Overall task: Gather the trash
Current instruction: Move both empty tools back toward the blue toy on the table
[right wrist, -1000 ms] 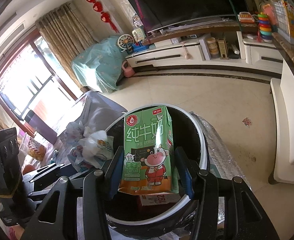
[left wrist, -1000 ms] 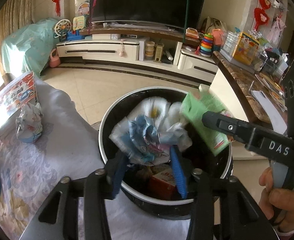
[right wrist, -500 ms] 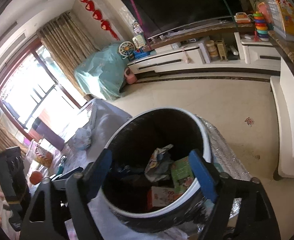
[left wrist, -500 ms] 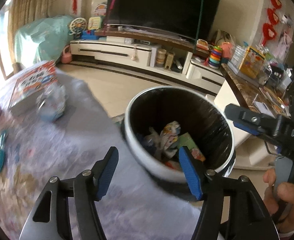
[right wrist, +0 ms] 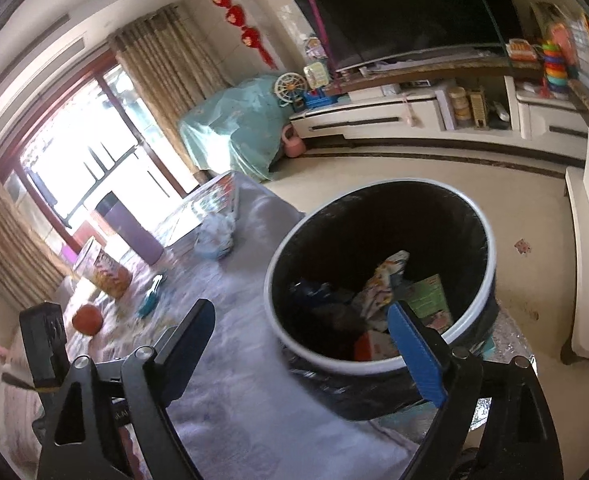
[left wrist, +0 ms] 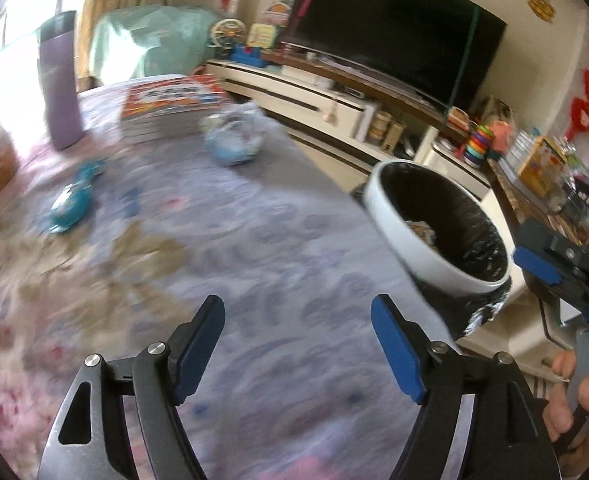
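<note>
Blue-padded left gripper (left wrist: 297, 344) hung over the patterned tablecloth (left wrist: 254, 240), jaws spread and opening wider, nothing between the pads. Right gripper (right wrist: 302, 344) was empty too, jaws wide and opening further, poised by the near rim of the trash bin (right wrist: 490, 280), tips just over the bin's edge and the cloth beside it.

Done part, judging by the bin: several pieces were already inside. A green milk carton (right wrist: 428, 300) lay against the liner, a crumpled printed wrapper (right wrist: 386, 280) sat on top of the pile, a red-and-white box (right wrist: 368, 346) was lower down. Dark plastic stuff behind them was too murky to name.

Left to do, as a guess: a crumpled blue-white bag (left wrist: 234, 142) sat on the table just beside a stack of books (left wrist: 166, 108), well apart from both grippers, and looked like trash. A teal packet or small tool (left wrist: 72, 200) lay farther left; blur made it hard to say if that was rubbish. An orange snack bag (right wrist: 108, 272), a purple tumbler (left wrist: 62, 80) and a red round fruit (right wrist: 87, 319) were probably not trash.

Roughly past the halfway mark, I'd say. Left view was heavily smeared, so small scraps on the cloth could have been missed.
</note>
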Demonstrator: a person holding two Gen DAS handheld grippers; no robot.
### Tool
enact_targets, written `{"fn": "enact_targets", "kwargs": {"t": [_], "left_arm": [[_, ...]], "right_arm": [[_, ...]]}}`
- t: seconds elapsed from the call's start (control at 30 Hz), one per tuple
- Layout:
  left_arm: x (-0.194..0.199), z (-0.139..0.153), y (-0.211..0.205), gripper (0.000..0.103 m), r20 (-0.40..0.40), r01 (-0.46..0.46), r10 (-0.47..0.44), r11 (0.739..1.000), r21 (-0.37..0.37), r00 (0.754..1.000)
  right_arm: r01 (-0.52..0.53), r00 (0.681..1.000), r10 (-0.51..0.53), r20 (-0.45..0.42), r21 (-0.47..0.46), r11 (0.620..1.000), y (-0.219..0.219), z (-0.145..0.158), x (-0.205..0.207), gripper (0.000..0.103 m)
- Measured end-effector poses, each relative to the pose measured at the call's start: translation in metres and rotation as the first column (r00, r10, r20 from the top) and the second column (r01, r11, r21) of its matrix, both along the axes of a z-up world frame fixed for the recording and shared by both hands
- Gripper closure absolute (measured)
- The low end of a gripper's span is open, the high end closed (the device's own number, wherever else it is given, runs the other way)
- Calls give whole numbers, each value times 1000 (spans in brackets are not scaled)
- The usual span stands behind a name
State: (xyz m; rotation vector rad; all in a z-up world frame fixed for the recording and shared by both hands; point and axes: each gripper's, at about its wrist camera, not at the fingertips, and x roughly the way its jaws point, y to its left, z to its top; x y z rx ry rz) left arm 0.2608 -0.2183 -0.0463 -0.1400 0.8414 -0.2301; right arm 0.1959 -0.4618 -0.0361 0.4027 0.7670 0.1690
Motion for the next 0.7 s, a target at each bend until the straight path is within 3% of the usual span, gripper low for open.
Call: {"fn": "enact_targets", "kwargs": {"t": [0.1,0.7], "left_arm": [[-17,2,15,27,7,-39,39,999,-1,999],[-72,13,86,24,27,-208,208,978,10,978]], "right_arm": [[-26,1000,26,14,-27,999,18,0,-6,3],[-195,981,194,-17,-98,976,103,-15,-17,1]]}}
